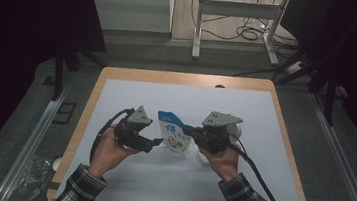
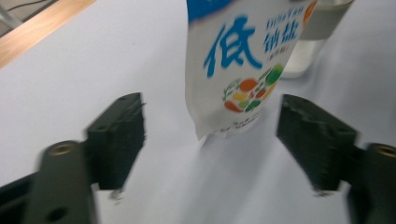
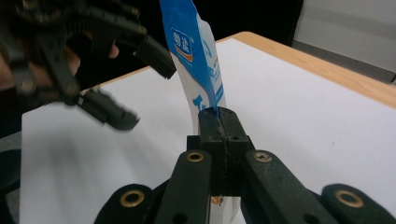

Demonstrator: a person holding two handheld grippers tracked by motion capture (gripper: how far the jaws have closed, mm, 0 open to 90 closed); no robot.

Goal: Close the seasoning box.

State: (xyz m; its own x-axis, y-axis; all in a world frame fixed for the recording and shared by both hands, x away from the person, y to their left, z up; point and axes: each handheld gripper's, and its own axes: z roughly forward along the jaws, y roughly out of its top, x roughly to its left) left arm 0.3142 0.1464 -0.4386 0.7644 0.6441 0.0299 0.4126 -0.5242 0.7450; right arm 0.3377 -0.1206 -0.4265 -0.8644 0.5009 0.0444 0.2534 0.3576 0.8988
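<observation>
Your right gripper (image 3: 218, 122) had its jaws pressed together on the edge of the salt pouch (image 3: 198, 70), pinching the thin film right at the pad tips, and the pouch rose upright from that grip. Your left gripper (image 2: 210, 135) had its jaws spread wide, gripping nothing. The pouch's lower corner (image 2: 236, 79) hung just beyond the gap between them, nearer the right-hand pad but touching neither, a little above the white mat (image 2: 70, 79). Just behind the pouch, past your left jaws, stood a clear jar (image 2: 310, 37). Farther out, the mat ended at the table's wooden edge (image 3: 322, 65).
</observation>
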